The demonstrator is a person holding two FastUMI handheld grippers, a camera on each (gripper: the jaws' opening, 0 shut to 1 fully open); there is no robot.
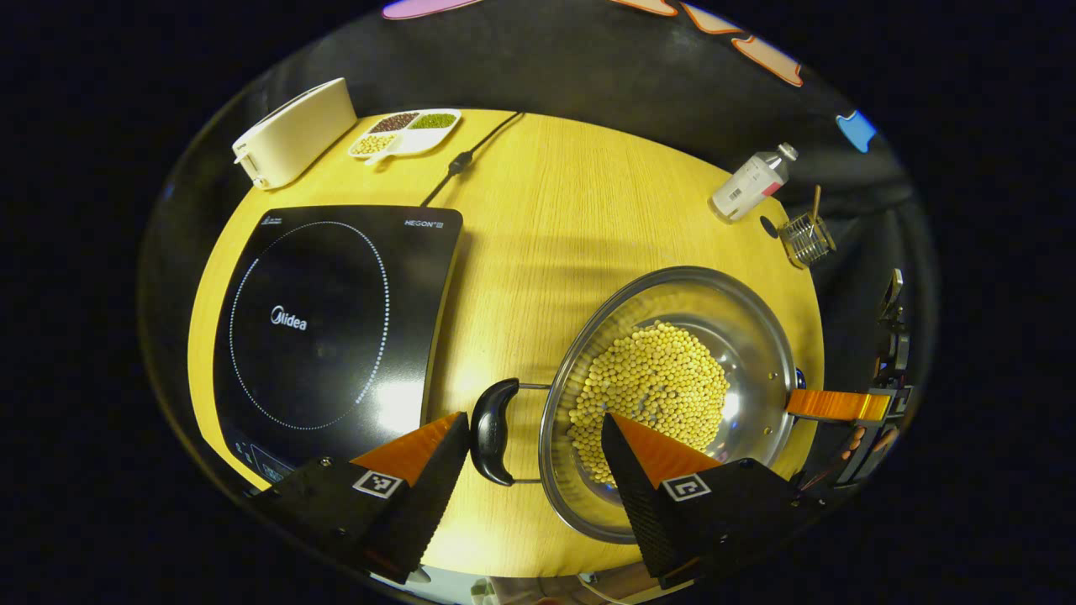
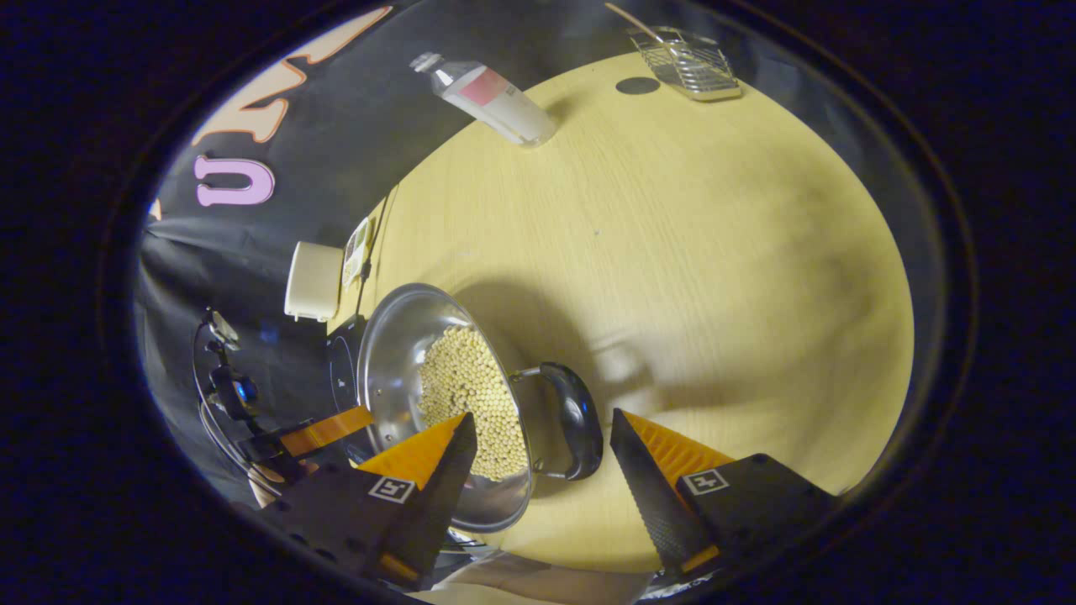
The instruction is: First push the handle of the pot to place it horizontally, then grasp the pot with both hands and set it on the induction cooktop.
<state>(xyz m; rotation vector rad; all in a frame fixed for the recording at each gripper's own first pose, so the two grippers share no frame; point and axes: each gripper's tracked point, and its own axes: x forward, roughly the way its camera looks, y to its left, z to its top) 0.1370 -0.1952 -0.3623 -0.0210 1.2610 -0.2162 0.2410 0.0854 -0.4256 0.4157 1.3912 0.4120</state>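
Here, the shiny round steel pot, holding a heap of pale yellow beans, sits at the lower right of the left gripper view, on the yellow wooden table; its curved black loop handle lies level and sticks out between the left gripper fingers, which stand open on either side of it, one outside the handle and one over the pot's rim, touching nothing that I can make out, apparently lined up to close on that handle; in the right gripper view the pot's other black handle lies at lower centre between the parted fingers of the right gripper, likewise spread and not clamped; so the pot is bracketed from both ends, which suits a two-handed lift. The flat black glass induction cooktop waits bare at the left, just beside the pot, apart from it.

Counted: one pot, two handles, one cooktop; farther off at the upper edge, one cream toaster, one white three-part dish, one white plastic bottle, one small wire basket.
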